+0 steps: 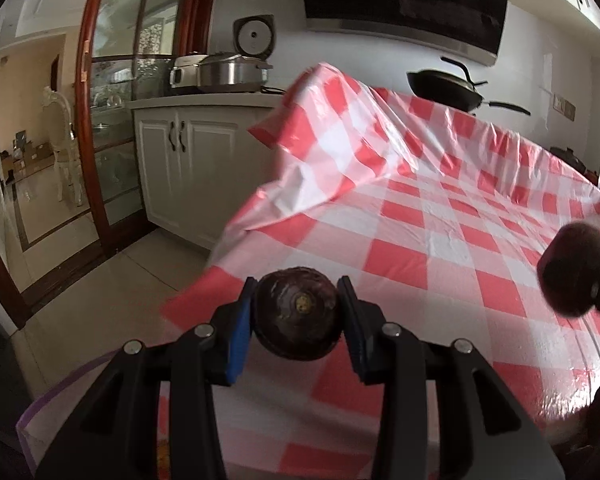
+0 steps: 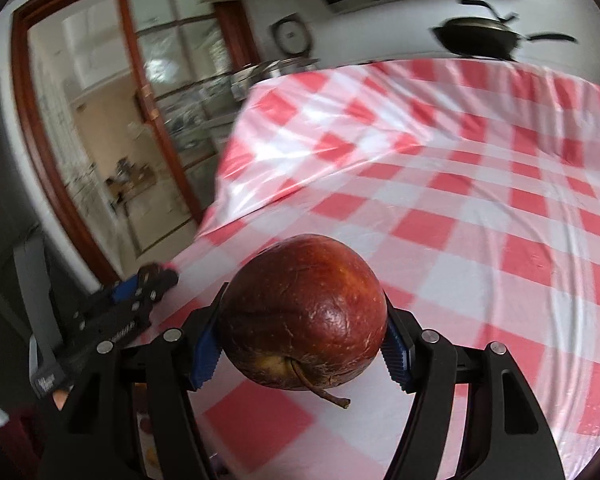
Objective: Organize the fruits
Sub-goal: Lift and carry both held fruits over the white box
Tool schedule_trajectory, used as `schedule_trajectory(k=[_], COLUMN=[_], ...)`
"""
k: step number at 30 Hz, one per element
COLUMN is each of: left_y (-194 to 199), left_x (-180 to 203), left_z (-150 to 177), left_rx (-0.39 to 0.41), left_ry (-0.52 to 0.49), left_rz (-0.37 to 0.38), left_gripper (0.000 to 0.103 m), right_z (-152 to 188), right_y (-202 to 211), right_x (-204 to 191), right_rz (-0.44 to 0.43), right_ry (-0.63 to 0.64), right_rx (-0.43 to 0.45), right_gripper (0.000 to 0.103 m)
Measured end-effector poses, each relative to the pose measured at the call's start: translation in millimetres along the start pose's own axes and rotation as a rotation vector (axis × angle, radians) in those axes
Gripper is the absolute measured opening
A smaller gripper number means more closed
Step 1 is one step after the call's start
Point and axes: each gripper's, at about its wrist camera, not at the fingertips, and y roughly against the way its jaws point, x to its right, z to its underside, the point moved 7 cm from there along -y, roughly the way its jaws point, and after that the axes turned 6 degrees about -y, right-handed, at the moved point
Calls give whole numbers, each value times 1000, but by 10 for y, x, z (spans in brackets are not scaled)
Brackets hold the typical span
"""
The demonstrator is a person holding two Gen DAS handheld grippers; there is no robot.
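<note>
My left gripper (image 1: 296, 316) is shut on a dark purple-brown round fruit (image 1: 296, 320), held above the near left corner of the red-and-white checked table (image 1: 440, 216). My right gripper (image 2: 302, 332) is shut on a wrinkled dark red apple (image 2: 304, 312) with its stem pointing toward the camera, held above the same table (image 2: 480, 200). In the left wrist view the apple (image 1: 574, 270) shows at the right edge. In the right wrist view the left gripper (image 2: 156, 280) shows at the left, near the table's edge.
A black wok (image 1: 446, 88) stands behind the far table edge. White cabinets (image 1: 188, 160) with steel pots (image 1: 228, 70) stand at the left, beside a wood-framed glass door (image 1: 100, 120). The cloth bulges up at the far left corner. A clear bag edge (image 1: 48, 400) lies at bottom left.
</note>
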Motion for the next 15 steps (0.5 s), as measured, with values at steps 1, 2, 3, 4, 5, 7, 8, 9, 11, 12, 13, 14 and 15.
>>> schedule_trajectory(k=[1,2,3,4,5,7,8,9,11,12,13,14,15], left_y=[33,78,122,166,210,291,329,364,394,411,421,428,437], left_x=[-45,-108,-152,-223,-290,-430,-494,-577,-708,-788,-850,-916,-989], left_z=[11,32,58,92,131,222,277,347,459,529,589,648,712], left_rx=[3,3,2,-1,-4,-12,-18,-29,-53,-69,-86,-104,-120], left_ry=[7,18,25,35,41,54,61,73,88,100,114,131,151], left_rz=[-5,-11,-16,-21,-28,-52,-65,-79,-105,-117,-124,-129,-136], left_gripper=[41,41,41,41,41,41,41,41,41,41,41,41,41], right_z=[17,49,68,88,122,184,224,251,301,325,351,397,443], right_y=[-8,-21,-29,-43,-70,-114,-152,-182,-235,-258,-282,-297,-300], right_x=[-56,-154,-218,-280,-366,-478,-548,-604,-726,-804,-890,-1032,-1147], right_rz=[-6,-17,-33,-53,-72,-86,-99,-108,-119,-130,-143,-164,-182], right_ry=[18,47,61,69,84,114,125,132,154,167,183,217,248], right_rx=[-5,-10,-15,-22,-34,-51,-65,-75,-92,-101,-110,-122,-129], right_gripper=[65,65,65,65,65,65,65,65,65,65,65,65,65])
